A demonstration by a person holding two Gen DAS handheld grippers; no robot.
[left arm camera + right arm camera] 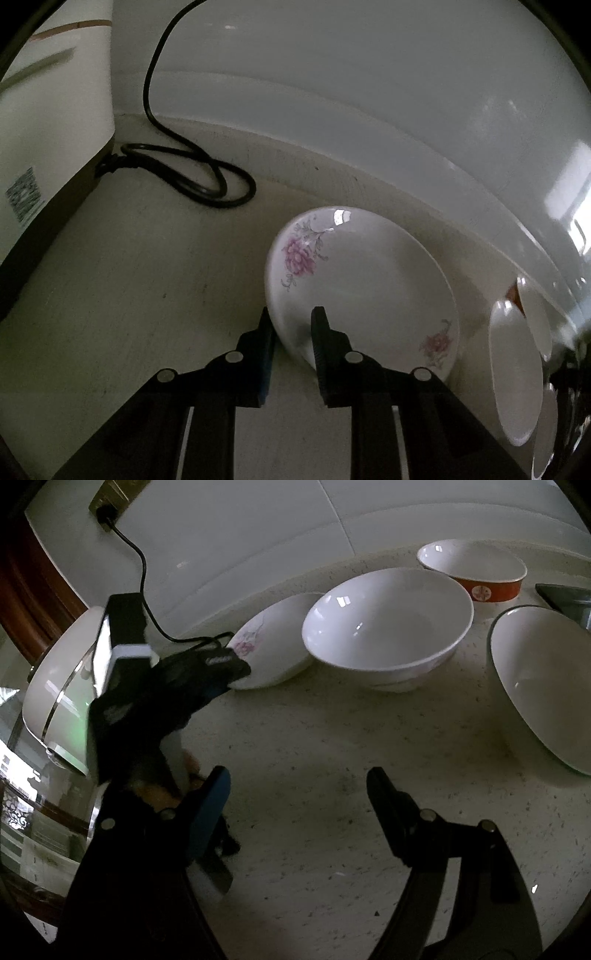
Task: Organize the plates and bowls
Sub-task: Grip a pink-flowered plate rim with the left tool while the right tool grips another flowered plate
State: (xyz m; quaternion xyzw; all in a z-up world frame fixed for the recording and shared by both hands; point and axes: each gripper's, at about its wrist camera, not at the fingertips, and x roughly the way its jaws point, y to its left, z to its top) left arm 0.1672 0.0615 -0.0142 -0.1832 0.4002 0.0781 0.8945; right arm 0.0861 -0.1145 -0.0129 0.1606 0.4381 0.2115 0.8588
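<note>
A white plate with pink flowers (365, 288) rests on the counter near the wall; it also shows in the right wrist view (273, 646). My left gripper (291, 317) has one finger on each side of the plate's near rim, shut on it; the right wrist view shows it (236, 668) at the plate's left edge. My right gripper (295, 779) is open and empty above the bare counter. A large white bowl (388, 627), a white dish (543, 683) with a dark rim and a red-sided bowl (476, 572) stand on the counter.
A black power cable (192, 177) loops on the counter by a white appliance (48, 129) at the left. The tiled wall (332, 74) runs close behind the plate. A rice cooker (59, 686) stands at the left. A dark sink edge (565, 598) is at far right.
</note>
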